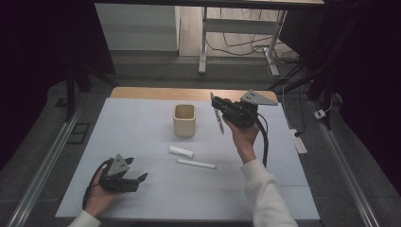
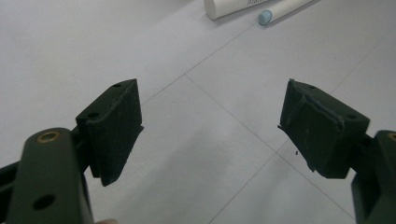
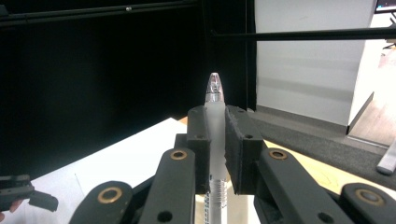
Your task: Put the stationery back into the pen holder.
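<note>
My right gripper (image 1: 216, 104) is raised over the far right part of the table, to the right of a beige square cup (image 1: 184, 120), and is shut on a clear, frosted pen (image 1: 219, 122). In the right gripper view the pen (image 3: 214, 100) stands clamped between the two pads with its pointed tip upward. My left gripper (image 1: 136, 169) rests low at the near left of the white mat, jaws wide open and holding nothing. In the left gripper view the open gripper (image 2: 210, 121) has bare mat between its pads.
A short white cylinder (image 1: 181, 151) and a long white pen (image 1: 196, 164) lie mid-table in front of the cup. Both show at the top of the left gripper view, the cylinder (image 2: 229, 7) and the pen's blue end (image 2: 265, 17). A wooden table edge (image 1: 156, 92) runs along the back.
</note>
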A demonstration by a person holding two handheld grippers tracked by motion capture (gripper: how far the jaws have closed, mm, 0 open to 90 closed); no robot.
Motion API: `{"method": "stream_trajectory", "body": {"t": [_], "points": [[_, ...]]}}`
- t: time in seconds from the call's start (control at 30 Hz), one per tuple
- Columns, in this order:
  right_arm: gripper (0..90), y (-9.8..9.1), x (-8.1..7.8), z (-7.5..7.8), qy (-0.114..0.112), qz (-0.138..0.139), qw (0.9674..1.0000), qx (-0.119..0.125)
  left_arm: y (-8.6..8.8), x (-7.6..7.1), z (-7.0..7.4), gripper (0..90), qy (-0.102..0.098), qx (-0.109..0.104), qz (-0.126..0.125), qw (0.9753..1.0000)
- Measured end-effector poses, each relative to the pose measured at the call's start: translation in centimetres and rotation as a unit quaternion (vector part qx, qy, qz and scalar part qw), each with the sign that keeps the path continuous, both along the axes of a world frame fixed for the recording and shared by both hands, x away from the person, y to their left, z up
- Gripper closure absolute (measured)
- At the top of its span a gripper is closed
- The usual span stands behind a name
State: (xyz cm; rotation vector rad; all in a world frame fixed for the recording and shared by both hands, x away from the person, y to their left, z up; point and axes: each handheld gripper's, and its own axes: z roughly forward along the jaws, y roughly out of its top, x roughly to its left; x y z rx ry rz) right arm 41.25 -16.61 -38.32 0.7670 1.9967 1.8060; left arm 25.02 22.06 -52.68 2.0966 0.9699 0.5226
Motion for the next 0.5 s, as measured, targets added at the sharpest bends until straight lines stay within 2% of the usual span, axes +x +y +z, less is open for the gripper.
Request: {"method": "stream_trajectory", "body": {"t": [0.5], "points": [[79.8,1.9,0.7,1.1,-0.011,0.006,0.9999,0.008,0.0,0.0,0.0,21.0,-0.001,0.001,0.002,1.0000]]}}
